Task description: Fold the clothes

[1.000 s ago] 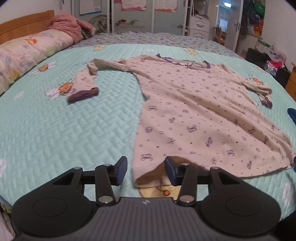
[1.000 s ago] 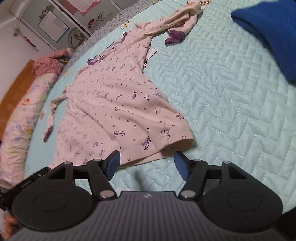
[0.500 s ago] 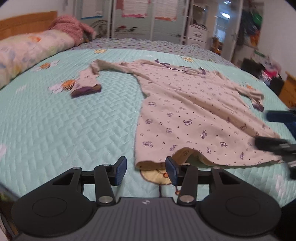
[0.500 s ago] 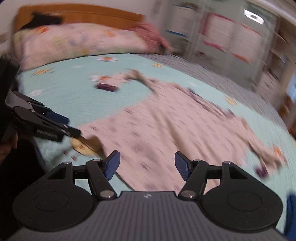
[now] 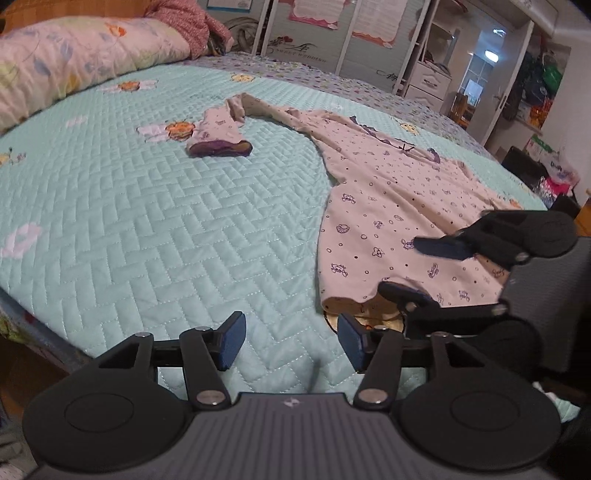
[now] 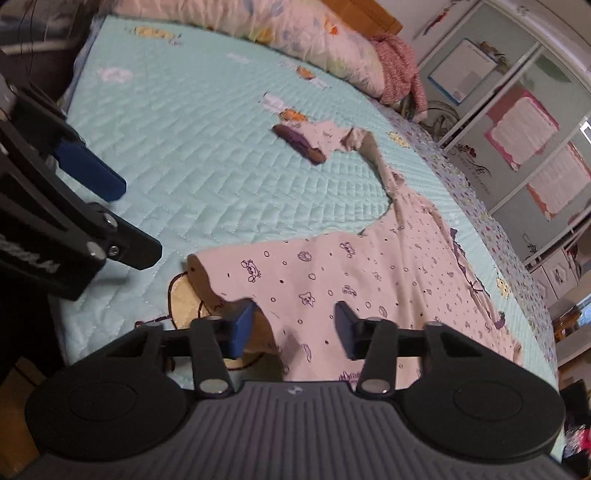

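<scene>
Both hand-held grippers swung together over soft printed shirt (image 5: 388,206) hem.

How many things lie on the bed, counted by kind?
Pink printed garment: 1
Floral pillow: 1
Red knitted cloth: 1
Total: 3

Both grippers are matte black. The left gripper (image 5: 291,338) has blue pads, round discs at seven and five o'clock, silver pivot screws and a ribbed grey body. The right gripper (image 6: 293,330) looks identical, a small logo at six o'clock.
</scene>
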Motion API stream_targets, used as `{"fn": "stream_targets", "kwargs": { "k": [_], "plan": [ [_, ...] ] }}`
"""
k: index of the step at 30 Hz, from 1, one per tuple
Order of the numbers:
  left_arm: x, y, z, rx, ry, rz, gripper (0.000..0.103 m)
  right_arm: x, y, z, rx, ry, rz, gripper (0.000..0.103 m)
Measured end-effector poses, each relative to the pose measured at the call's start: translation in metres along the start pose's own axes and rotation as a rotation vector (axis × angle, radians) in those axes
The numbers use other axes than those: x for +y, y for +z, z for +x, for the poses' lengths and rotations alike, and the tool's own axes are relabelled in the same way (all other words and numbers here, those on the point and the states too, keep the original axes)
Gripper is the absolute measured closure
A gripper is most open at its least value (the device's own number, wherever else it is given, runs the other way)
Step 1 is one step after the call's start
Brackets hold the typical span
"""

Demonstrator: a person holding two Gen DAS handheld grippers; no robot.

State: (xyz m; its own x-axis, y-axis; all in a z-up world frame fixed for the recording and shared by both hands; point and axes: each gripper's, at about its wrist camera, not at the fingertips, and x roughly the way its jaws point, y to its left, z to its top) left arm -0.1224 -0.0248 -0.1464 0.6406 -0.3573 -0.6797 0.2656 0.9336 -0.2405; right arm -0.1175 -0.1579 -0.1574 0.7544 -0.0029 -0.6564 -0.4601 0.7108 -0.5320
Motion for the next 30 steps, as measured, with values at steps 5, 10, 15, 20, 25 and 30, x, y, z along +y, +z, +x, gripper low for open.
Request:
{"fn": "stream_targets", "kwargs": {
  "k": [5, 10, 15, 20, 25, 30],
  "plan": [
    [0.014, 0.001, -0.002, 0.009, -0.024, -0.06, 0.045, -0.015, 0.002, -0.003, -0.016, 0.046, 0.129, 0.103],
    [0.019, 0.002, -0.004, -0.004, -0.053, -0.07, 0.044, -0.103, -0.006, -0.031, -0.121, 0.264, 0.773, 0.103],
    [0.005, 0.01, -0.002, -0.038, -0.086, -0.04, 0.043, -0.152, -0.008, -0.046, -0.174, 0.362, 1.016, 0.103],
    [-0.023, 0.019, 0.005, -0.094, -0.13, -0.002, 0.041, -0.155, -0.004, -0.054, -0.163, 0.352, 1.017, 0.103],
    [-0.055, 0.018, 0.011, -0.137, -0.126, 0.075, 0.038, -0.154, -0.001, -0.052, -0.16, 0.355, 1.011, 0.103],
    [-0.074, 0.019, 0.024, -0.183, -0.113, 0.144, 0.038, -0.154, 0.002, -0.053, -0.162, 0.354, 1.002, 0.103]
  ]
}}
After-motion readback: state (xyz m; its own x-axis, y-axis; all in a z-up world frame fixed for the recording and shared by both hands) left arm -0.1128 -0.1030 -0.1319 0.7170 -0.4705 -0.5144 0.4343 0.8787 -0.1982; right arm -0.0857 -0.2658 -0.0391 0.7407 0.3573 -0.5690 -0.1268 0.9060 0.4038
